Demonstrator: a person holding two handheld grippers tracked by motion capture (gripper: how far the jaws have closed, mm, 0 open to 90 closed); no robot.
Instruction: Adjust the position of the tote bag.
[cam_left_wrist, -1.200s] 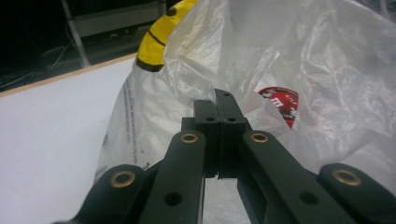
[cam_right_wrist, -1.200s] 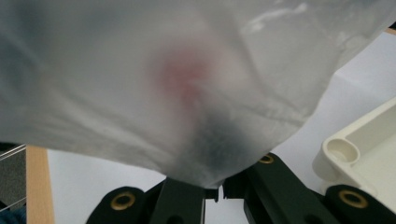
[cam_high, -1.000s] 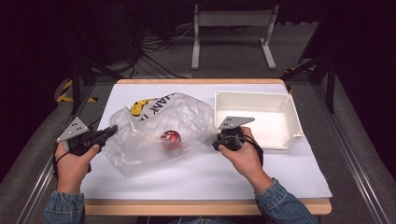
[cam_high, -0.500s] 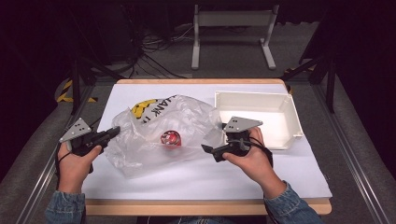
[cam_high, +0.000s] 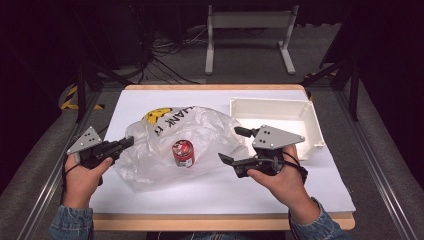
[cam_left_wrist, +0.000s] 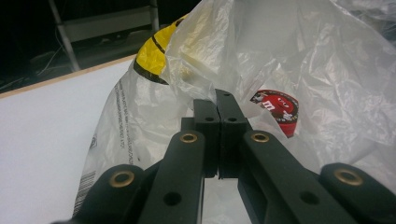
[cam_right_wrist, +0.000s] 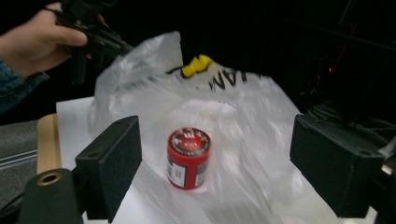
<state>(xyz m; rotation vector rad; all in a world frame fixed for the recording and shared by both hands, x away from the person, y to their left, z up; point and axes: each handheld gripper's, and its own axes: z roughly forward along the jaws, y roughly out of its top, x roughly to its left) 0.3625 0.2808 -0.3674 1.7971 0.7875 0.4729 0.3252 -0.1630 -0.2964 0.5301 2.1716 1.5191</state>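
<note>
Lying crumpled on the white worktop, the translucent plastic bag with yellow-and-black print encloses a short red cylindrical tin, standing upright. Left gripper has its fingers clenched on the bag's edge. Right gripper, fingers released after just opening, hangs beside the bag with nothing between them.

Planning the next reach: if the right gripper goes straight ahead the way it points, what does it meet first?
Probably the plastic bag, then the red can inside it, centred between the right gripper's open jaws; depth is unclear.

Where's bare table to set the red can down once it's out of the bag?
Free: the white strip along the near table edge, between plastic bag and the hands; also the far-left corner. Crowded mid-table: bag, red can, white tray.
</note>
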